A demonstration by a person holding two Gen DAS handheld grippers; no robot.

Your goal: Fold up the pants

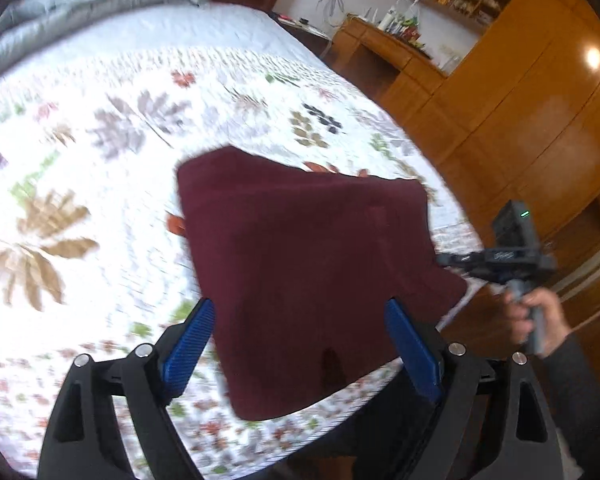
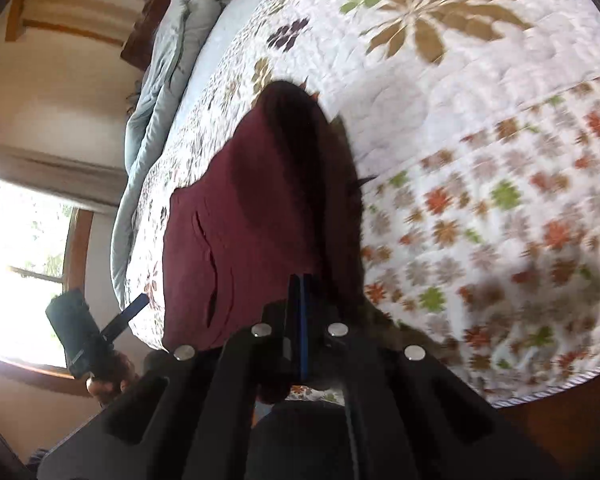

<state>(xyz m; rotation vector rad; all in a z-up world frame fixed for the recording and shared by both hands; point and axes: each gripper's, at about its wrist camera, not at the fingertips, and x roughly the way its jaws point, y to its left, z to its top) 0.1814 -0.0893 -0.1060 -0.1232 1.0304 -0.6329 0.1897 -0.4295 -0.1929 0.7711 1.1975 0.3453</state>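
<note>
Pants of dark maroon soft cloth lie bunched on the white quilted bedspread with leaf and flower prints, close to the bed's near edge and partly doubled over already. Your right gripper has its blue pads pressed together on a fold of that cloth at the edge nearest you; in the left wrist view the same tool reaches in from the side to the corner of the fabric. Your left gripper hovers over the pants with its jaws spread wide and nothing between them.

To do this fold well, keep the pinch firm and carry the held edge across in one smooth sweep, low over the cloth, so the layer does not balloon or drag what lies beneath. Bring the free tool down to take the matching corner or pin the crease line. Mind the bed's edge: the cloth could slide off.
</note>
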